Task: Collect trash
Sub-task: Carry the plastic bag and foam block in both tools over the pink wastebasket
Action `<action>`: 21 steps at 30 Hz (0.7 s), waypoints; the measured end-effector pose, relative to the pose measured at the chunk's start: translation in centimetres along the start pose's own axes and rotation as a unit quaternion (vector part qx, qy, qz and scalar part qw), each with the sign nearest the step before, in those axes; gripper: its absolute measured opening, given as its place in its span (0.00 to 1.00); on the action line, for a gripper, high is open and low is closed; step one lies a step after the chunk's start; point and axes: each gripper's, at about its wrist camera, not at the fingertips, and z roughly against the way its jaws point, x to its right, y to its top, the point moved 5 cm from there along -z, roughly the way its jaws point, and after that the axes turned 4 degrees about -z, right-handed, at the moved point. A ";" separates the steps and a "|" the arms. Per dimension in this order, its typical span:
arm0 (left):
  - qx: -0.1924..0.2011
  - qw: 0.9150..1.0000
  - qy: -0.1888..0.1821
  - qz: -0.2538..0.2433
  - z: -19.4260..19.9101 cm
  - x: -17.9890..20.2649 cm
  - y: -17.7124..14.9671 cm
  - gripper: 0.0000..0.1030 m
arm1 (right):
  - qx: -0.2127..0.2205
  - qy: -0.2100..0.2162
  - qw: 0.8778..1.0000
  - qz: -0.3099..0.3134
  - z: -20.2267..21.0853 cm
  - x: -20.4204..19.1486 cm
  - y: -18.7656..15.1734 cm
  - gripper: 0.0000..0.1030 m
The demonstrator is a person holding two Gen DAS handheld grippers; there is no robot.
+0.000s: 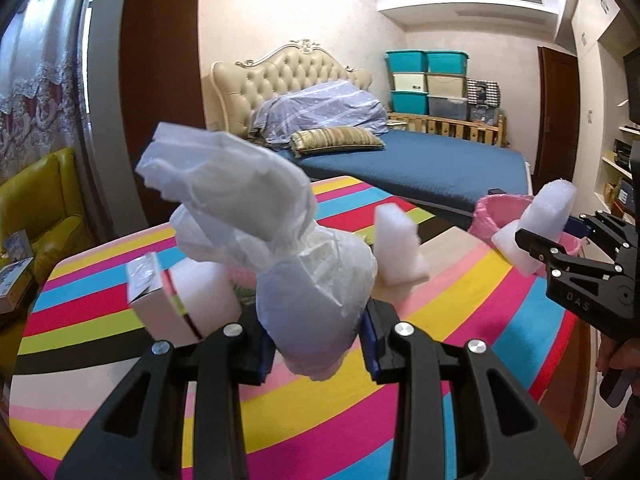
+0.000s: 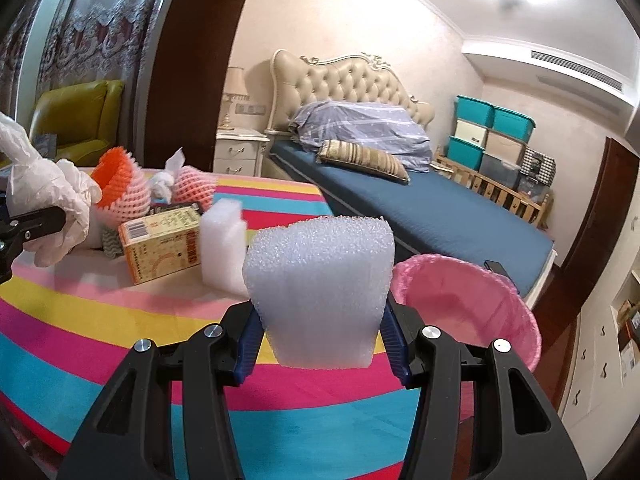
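Observation:
My left gripper [image 1: 316, 340] is shut on a crumpled, see-through white plastic bag [image 1: 260, 216], held above the striped table [image 1: 460, 300]. In the right wrist view that bag [image 2: 44, 188] shows at the left edge. My right gripper [image 2: 322, 336] is shut on a white foam block [image 2: 320, 280], just left of the bin with a pink liner [image 2: 472, 300]. In the left wrist view the right gripper [image 1: 536, 248] and its foam block [image 1: 544, 216] hang in front of the pink bin [image 1: 496, 212].
On the table stand another white foam piece [image 2: 222, 248], an orange printed carton [image 2: 160, 240], foam fruit nets [image 2: 120, 188] and a small white box [image 1: 156, 304]. A bed [image 2: 440, 208] lies beyond the table, with a green armchair [image 2: 76, 120] at the left.

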 end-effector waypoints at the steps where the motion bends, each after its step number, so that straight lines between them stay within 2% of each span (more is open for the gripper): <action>1: -0.001 1.000 -0.006 -0.001 -0.1 0.3 0.2 0.33 | 0.001 -0.003 1.000 -0.003 0.1 0.4 0.1 0.49; 13: -0.004 0.998 -0.058 -0.028 -2.3 4.5 2.6 0.33 | 0.013 -0.031 0.999 -0.029 0.7 4.2 0.1 0.49; 21: -0.012 0.993 -0.109 -0.049 -4.8 9.1 4.6 0.33 | 0.008 -0.042 0.998 -0.056 0.1 7.2 -0.3 0.49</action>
